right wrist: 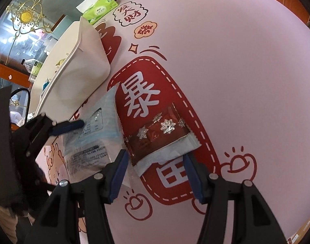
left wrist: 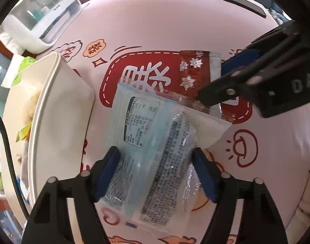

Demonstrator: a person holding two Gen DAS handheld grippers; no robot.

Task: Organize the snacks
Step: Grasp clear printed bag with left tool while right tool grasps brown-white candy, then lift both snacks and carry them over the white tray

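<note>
Two open grippers: left gripper [left wrist: 157, 170] straddles the pale-blue snack packet [left wrist: 148, 142] without gripping it; right gripper [right wrist: 155, 174] frames the red snowflake packet's [right wrist: 159, 136] near end, jaws apart; white bin [left wrist: 59, 109] lies left.

The white bin [left wrist: 59, 109] hides most of its contents; the blue packet's print [left wrist: 142, 122] is illegible.

The pale pink printed table [right wrist: 236, 61] lies bare to the right and far side. On the left, a white plastic bin [left wrist: 59, 118] blocks passage, with a white appliance [left wrist: 43, 14] beyond it.
</note>
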